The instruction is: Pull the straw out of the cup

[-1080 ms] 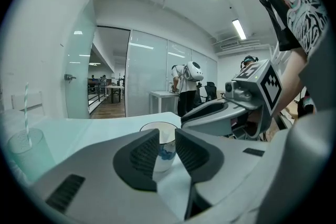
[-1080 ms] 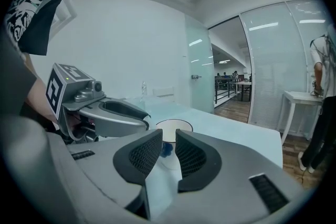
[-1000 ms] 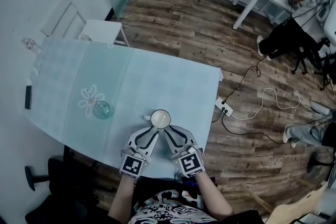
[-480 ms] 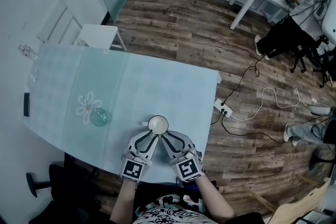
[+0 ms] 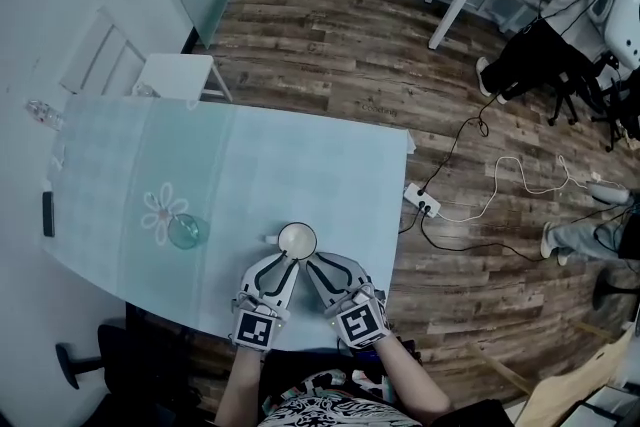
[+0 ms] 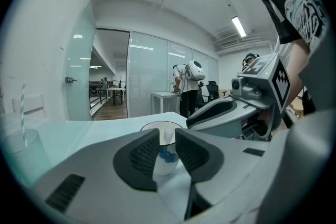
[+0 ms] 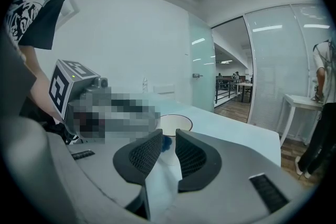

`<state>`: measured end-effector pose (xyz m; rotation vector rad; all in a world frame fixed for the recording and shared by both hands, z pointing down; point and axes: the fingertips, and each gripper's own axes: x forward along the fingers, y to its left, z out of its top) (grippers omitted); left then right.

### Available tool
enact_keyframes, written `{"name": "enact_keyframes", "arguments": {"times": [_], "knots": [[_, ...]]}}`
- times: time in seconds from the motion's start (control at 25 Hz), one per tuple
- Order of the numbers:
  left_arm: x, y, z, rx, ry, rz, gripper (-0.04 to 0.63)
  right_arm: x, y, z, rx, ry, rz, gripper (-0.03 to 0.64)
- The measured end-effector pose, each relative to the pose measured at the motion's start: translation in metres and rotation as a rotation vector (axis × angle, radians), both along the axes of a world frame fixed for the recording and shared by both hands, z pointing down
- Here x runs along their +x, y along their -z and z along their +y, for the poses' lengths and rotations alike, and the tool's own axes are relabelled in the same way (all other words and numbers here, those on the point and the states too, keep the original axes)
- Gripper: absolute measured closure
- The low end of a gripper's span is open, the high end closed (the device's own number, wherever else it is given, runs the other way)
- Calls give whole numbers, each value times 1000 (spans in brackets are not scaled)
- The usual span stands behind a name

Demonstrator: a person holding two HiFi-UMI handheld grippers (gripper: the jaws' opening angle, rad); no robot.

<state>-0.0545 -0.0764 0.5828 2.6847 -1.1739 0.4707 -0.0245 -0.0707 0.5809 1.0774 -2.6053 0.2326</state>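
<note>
A clear glass stands on the pale teal table, left of both grippers. A striped straw rises from it in the left gripper view. A white mug with a dark rim stands just beyond the two grippers' tips. My left gripper and right gripper lie side by side at the table's near edge. Both point at the mug. Each shows a narrow gap between its pads with nothing in it.
A white flower shape lies beside the glass. A black flat object and a clear bottle sit at the table's left side. A white chair stands beyond it. A power strip with cables lies on the floor to the right.
The head view has shifted a little. Both grippers, the mug and the glass keep their places.
</note>
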Motion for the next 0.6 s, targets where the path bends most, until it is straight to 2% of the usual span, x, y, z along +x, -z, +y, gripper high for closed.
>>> {"name": "enact_keyframes", "arguments": {"times": [0.08, 0.16, 0.6], "knots": [[0, 0, 0, 4, 2, -14, 506, 1, 1, 0, 5, -5, -3, 558], [-2, 0, -2, 12, 5, -24, 545, -1, 3, -1, 16, -2, -7, 558], [-1, 1, -4, 14, -3, -47, 545, -9, 7, -11, 50, 24, -1, 558]]}}
